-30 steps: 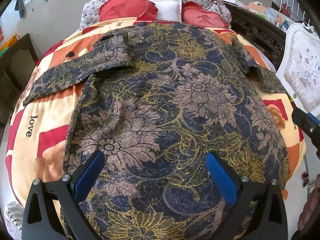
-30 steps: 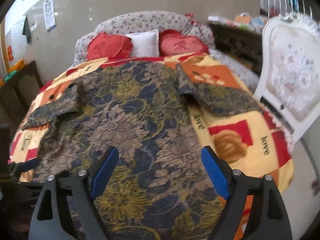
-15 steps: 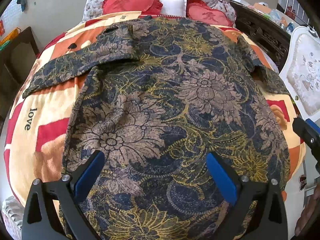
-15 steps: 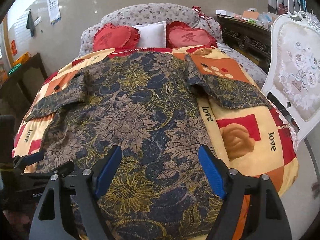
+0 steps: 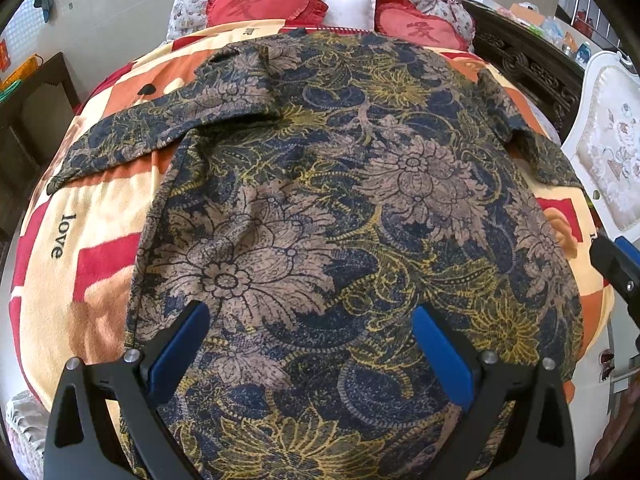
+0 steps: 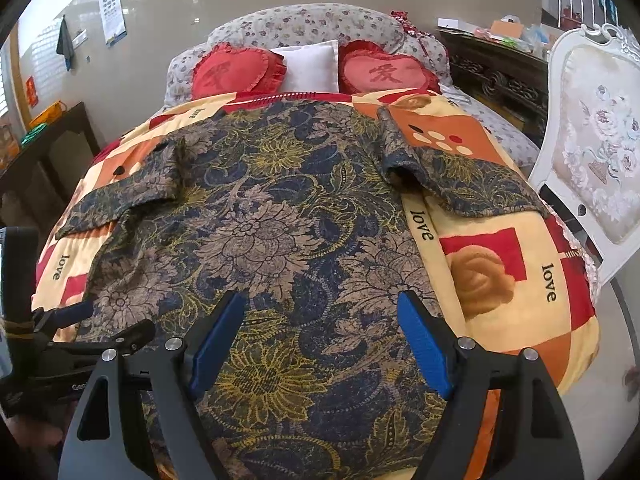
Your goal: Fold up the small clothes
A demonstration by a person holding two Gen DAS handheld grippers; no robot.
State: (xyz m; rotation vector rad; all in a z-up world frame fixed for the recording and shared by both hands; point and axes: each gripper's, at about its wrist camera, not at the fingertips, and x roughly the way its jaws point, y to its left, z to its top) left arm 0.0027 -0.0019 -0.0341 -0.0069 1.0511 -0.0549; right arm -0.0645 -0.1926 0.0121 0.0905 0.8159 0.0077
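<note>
A dark blue, tan and yellow floral short-sleeved garment [image 5: 320,208] lies spread flat on the bed, sleeves out to both sides; it also shows in the right wrist view [image 6: 264,240]. My left gripper [image 5: 310,344] is open and empty, hovering over the garment's lower left part. My right gripper [image 6: 320,336] is open and empty over the lower right part. The left gripper's body shows at the left edge of the right wrist view [image 6: 72,344]; the right gripper's finger shows at the right edge of the left wrist view [image 5: 616,268].
The bed has an orange, red and cream "love" blanket [image 6: 512,264]. Red heart cushions [image 6: 240,72] and a white pillow [image 6: 308,66] lie at the headboard. A white upholstered chair [image 6: 596,152] stands right of the bed, a dark carved cabinet [image 6: 500,76] behind it, a dark side table [image 6: 48,152] left.
Both grippers have tilted and edged slightly forward over the garment, staying open. The garment has not moved.
</note>
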